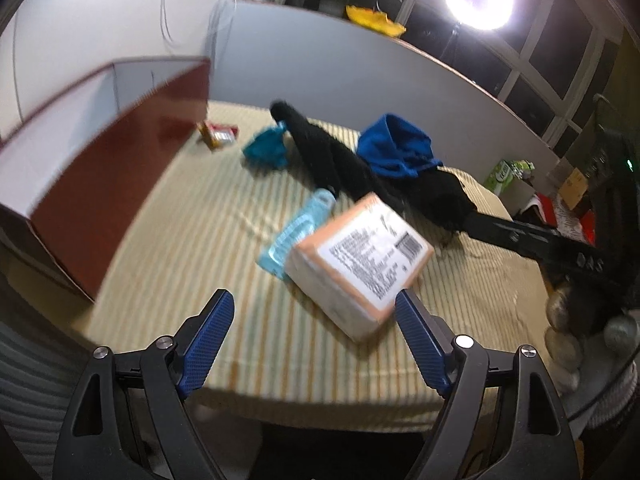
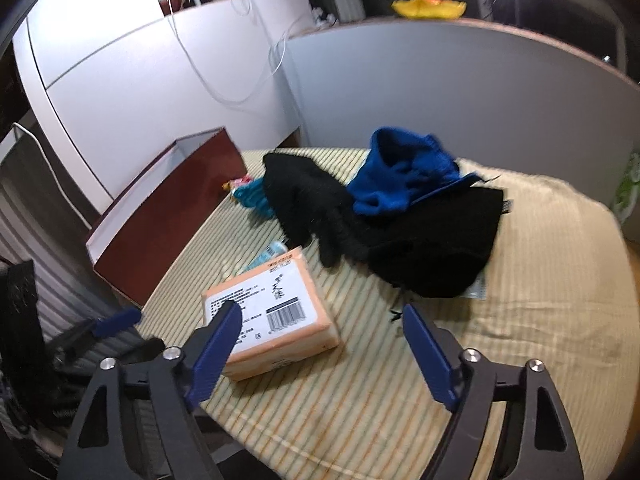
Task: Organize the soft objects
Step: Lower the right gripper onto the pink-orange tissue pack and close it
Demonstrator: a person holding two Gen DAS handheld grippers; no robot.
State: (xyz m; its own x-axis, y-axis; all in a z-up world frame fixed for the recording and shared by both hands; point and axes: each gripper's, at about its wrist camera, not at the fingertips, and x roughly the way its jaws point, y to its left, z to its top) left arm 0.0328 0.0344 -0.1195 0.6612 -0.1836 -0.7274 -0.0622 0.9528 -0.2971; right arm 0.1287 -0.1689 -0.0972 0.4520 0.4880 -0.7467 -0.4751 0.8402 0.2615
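An orange tissue pack (image 1: 360, 264) with a white label lies on the striped cloth; it also shows in the right wrist view (image 2: 276, 312). A black knit garment (image 1: 332, 160) (image 2: 400, 236) stretches across the table, with a blue knit piece (image 1: 396, 148) (image 2: 400, 172) on it. A teal cloth (image 1: 266, 148) (image 2: 252, 198) lies beyond. My left gripper (image 1: 316, 304) is open, just short of the pack. My right gripper (image 2: 320, 320) is open above the pack's right side. The right gripper's arm (image 1: 540, 240) shows in the left view.
A dark red open box (image 1: 104, 184) (image 2: 160, 224) stands at the table's left. A light blue plastic item (image 1: 296, 232) lies behind the pack. A small red-yellow packet (image 1: 218, 134) sits near the box. Grey partitions (image 1: 340, 68) bound the back.
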